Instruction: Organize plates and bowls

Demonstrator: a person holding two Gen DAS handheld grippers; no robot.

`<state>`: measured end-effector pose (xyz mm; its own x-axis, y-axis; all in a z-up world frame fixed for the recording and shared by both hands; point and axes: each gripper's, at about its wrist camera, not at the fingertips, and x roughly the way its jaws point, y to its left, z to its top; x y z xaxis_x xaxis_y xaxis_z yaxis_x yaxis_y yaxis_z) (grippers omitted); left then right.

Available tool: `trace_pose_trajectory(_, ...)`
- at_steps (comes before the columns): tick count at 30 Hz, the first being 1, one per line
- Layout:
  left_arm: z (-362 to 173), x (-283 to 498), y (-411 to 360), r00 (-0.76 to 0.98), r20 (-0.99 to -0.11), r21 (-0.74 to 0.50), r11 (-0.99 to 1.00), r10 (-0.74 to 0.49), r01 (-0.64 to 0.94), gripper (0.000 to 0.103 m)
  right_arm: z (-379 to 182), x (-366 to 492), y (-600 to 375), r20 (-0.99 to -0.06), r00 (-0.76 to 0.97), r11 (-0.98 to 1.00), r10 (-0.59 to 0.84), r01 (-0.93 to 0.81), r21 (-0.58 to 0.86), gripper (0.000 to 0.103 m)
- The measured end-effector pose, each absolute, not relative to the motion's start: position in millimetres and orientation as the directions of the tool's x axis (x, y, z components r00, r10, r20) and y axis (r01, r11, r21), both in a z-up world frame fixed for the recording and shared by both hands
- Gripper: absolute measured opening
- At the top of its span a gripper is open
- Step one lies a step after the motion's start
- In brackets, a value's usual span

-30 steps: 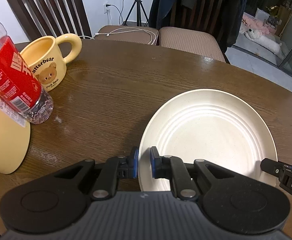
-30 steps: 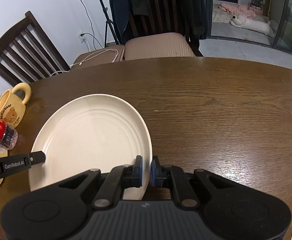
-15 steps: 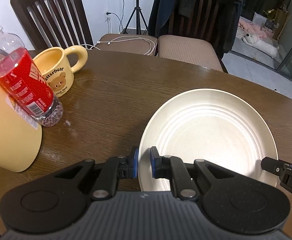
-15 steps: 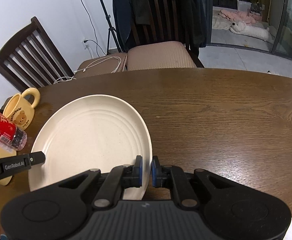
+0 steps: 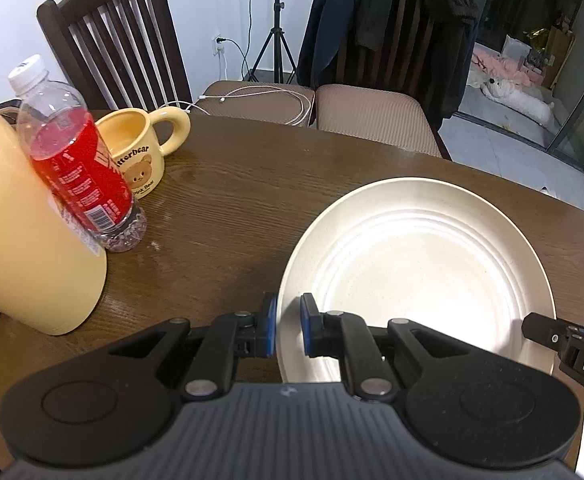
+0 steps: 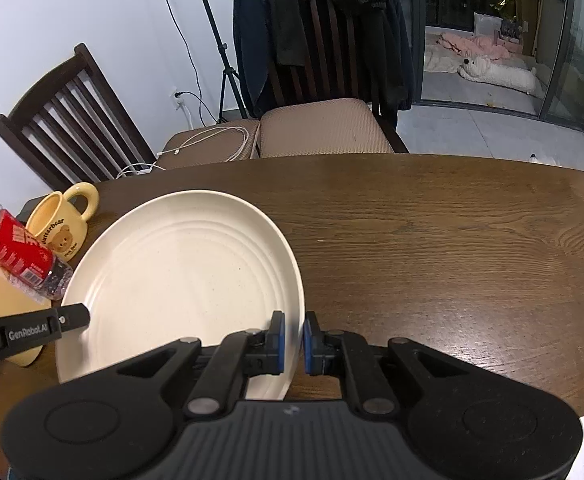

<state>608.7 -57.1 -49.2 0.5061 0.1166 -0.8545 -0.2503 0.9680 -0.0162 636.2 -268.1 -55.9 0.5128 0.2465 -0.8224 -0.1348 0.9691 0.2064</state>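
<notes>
Cream plate (image 5: 416,272) (rim in both grippers)

The right half of the desk (image 6: 432,248) was bare wood, so a claw could move there. On the left, a red bottle (image 5: 79,172), a yellow bear mug (image 5: 135,152) and a yellow plate (image 5: 23,236) stood close together and blocked the way. The cream plate (image 6: 179,284) filled the near middle.

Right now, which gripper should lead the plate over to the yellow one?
Left, probably. The left gripper pinches the cream plate on the rim nearest the yellow plate; the right gripper holds the far rim.
</notes>
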Motion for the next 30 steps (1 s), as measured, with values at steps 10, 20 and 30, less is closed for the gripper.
trace_pose_trajectory(10, -30, 587, -61, 0.524, -0.843, -0.011, 0.971, 0.121, -0.240, 0.013, -37, 618, -269, -0.810, 0.533, 0.970, 0.245, -0.138, 0.203, 0.009)
trace_pose_trajectory(20, -15, 560, -61, 0.540, -0.833, -0.009, 0.973, 0.120, -0.230, 0.013, -20, 593, -269, -0.799, 0.550, 0.970, 0.241, -0.135, 0.200, 0.009)
trace_pose_trajectory(30, 1, 532, -59, 0.560, -0.819, 0.001, 0.976, 0.125, -0.217, 0.013, -4, 560, -266, -0.787, 0.568, 0.971, 0.238, -0.139, 0.194, 0.009)
